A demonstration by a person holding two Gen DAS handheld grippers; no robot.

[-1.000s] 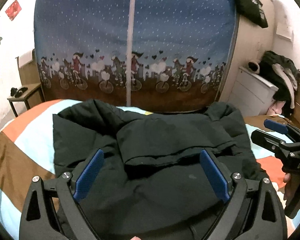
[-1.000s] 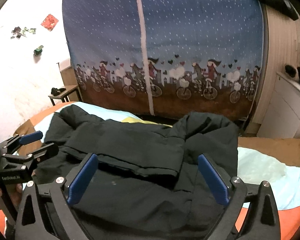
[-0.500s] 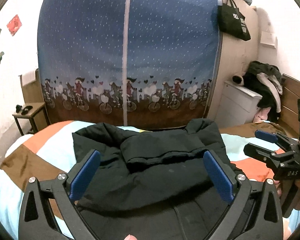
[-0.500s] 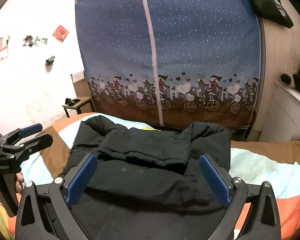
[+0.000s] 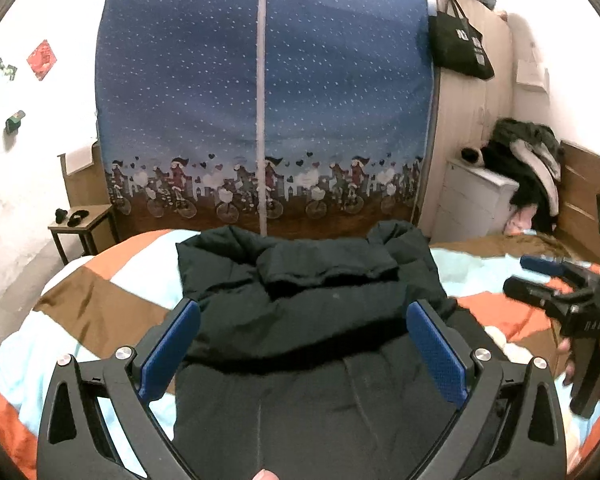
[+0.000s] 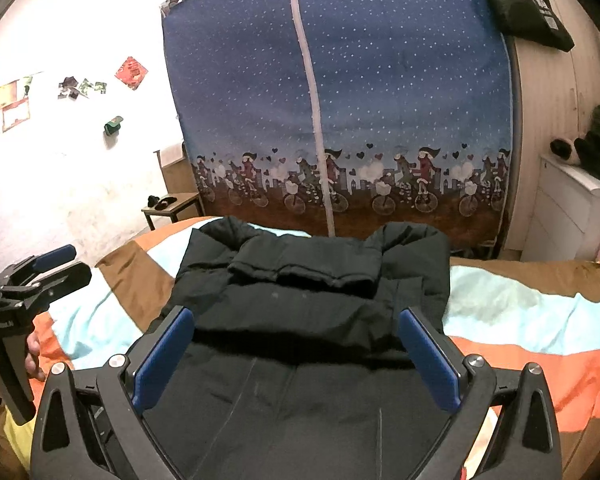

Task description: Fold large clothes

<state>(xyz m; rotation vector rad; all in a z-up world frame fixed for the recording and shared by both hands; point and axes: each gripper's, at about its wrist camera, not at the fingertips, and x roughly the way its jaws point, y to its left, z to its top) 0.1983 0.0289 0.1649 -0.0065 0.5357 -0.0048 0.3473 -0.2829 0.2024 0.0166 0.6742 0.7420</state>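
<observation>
Jacket (image 5: 308, 320), black and padded, lies on the striped bed (image 5: 100, 304) with its far part already doubled back into a thick band near the wardrobe curtain (image 5: 260, 100).

From my left wrist, my left tongs (image 5: 304, 344) stand spread wide above the near half of the jacket. Their jaws have just been opening, and nothing is between the pads; the cloth lies well below them. My right tongs (image 5: 556, 288) show at the right edge, over the bed beside the jacket, and carry nothing.

From my right wrist, the right tongs (image 6: 296, 348) are also spread wide and empty, above the same near half of the jacket (image 6: 300, 312). The left tongs (image 6: 44, 272) hang off to the left over the bed (image 6: 520, 304), apart from the cloth.

I judge one fold is laid and I am between grips, looking the garment over. The next move, I think, calls for bringing both tongs down to the near hem or the two side edges, pinching the thick padding firmly, and carrying it over evenly so that the bulky layers do not slide apart.
</observation>
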